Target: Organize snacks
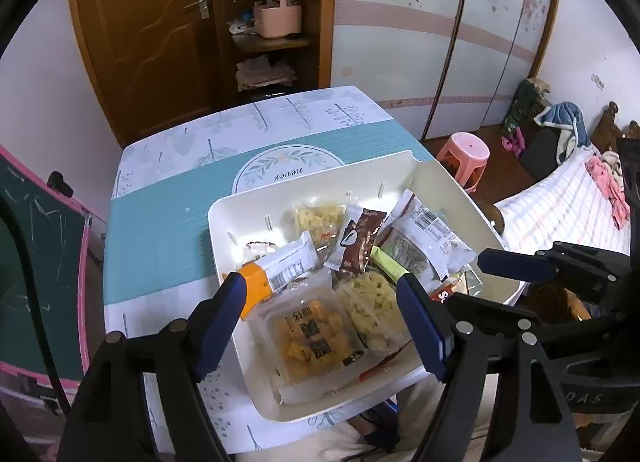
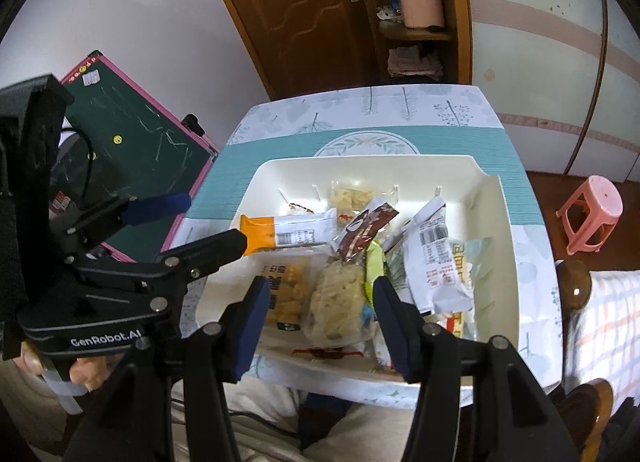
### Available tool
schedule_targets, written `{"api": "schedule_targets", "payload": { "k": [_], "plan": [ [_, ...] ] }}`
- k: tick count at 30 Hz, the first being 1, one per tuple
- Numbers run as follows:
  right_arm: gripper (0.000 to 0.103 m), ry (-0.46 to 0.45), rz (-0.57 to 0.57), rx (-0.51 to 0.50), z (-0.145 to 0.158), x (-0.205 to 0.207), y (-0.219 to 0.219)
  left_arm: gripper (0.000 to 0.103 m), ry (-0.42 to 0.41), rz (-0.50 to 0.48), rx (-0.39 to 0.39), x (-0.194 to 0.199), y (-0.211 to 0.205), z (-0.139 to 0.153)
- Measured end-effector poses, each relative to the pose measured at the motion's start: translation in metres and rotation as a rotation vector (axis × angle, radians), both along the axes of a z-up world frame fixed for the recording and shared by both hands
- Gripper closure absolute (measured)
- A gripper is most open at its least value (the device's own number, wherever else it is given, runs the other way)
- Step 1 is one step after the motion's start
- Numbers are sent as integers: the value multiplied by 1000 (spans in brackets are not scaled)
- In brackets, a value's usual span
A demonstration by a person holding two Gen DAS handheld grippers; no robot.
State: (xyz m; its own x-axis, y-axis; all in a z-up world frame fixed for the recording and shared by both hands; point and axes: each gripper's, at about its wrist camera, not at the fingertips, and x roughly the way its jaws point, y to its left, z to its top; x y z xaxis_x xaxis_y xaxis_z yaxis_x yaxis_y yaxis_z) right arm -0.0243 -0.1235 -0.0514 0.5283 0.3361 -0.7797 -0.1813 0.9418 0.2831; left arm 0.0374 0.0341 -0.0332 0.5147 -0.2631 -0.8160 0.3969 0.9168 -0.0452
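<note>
Bedroom bench: tray of snacks. We hold both tongs wide, empty: left tongs above the orange pack, right tongs above the pale pack, lengthwise ahead.

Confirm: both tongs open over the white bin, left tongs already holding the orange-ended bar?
Not quite. The left tongs hold nothing: the orange-ended bar lies in the white bin, beside one fingertip, as the left wrist view shows. Both tongs are open over the bin, the right tongs too.
</note>
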Motion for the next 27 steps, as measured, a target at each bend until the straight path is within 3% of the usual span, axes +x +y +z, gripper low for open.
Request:
{"api": "schedule_targets", "payload": {
  "k": [13, 27],
  "plan": [
    [49, -111, -84, -18, 18, -23, 9, 19, -41, 185, -28, -27, 24, 9],
    [45, -139, -160, -21, 23, -37, 15, 14, -76, 352, 64, -51, 30, 8]
  ]
}}
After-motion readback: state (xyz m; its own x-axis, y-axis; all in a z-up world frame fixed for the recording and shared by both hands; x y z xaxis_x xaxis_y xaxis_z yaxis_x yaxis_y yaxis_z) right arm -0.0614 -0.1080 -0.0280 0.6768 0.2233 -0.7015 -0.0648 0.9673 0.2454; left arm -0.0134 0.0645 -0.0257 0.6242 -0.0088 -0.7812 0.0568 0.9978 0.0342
